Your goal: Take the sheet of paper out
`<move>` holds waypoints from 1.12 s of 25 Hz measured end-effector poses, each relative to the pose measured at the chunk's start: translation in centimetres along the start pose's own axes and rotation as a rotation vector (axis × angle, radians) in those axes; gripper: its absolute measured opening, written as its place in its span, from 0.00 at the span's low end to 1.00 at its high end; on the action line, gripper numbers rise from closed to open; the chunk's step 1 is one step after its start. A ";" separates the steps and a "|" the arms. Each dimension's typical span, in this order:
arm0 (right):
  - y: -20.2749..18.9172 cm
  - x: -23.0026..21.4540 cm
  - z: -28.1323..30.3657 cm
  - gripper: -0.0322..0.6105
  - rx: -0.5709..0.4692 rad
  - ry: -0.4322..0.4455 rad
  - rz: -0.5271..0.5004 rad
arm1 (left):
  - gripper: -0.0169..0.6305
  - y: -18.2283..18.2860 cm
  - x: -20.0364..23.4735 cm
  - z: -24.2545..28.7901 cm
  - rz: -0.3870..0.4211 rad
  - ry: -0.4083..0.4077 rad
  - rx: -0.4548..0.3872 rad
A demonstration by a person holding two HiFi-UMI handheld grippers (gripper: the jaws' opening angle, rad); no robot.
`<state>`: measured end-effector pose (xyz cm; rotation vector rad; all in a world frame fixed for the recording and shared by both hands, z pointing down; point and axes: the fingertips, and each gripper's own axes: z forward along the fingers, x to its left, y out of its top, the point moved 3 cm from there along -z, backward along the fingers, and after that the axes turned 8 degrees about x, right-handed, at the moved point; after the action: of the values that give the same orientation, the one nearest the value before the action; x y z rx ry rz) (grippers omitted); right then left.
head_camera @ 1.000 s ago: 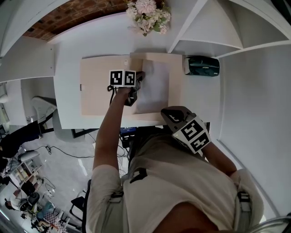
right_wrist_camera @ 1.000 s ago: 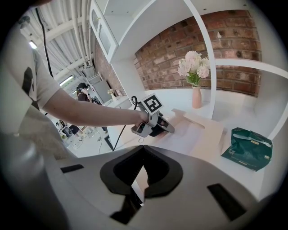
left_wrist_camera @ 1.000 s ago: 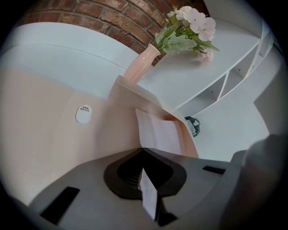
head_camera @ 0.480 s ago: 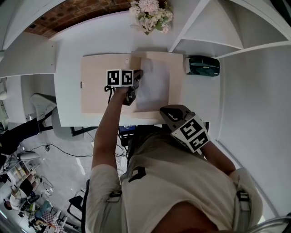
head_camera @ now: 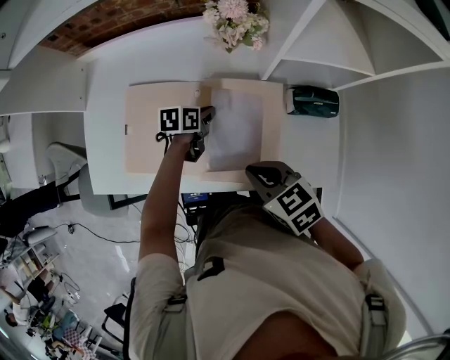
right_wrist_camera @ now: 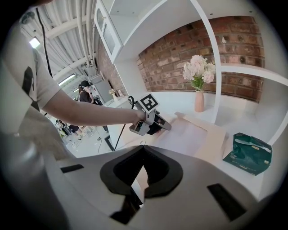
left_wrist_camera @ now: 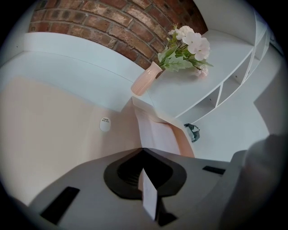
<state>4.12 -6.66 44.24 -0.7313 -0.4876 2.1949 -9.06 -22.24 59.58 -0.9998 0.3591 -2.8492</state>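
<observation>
A beige folder lies open on the white table. A pale sheet of paper rests on its right half. My left gripper is at the sheet's left edge, shut on it. In the left gripper view the thin sheet stands edge-on between the shut jaws of the left gripper and runs up toward the folder. My right gripper hangs over the table's front edge, shut and holding nothing. From the right gripper view I see the left gripper on the sheet.
A vase of pale flowers stands at the back of the table. A dark green pouch lies to the right of the folder, under white shelves. A brick wall is behind. Chairs and clutter fill the floor to the left.
My left gripper has shifted a little to the left and up, still shut on the sheet's edge, and that edge has followed it. The right gripper has stayed put.
</observation>
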 end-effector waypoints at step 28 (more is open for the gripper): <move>0.8 0.7 -0.2 0.08 -0.008 -0.048 -0.051 | 0.05 0.1 3.0 -4.7 0.047 0.120 -0.056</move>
<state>3.44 -6.62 43.38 -0.6645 -0.5341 2.1679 -14.36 -22.01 57.84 -0.8194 0.4688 -2.8792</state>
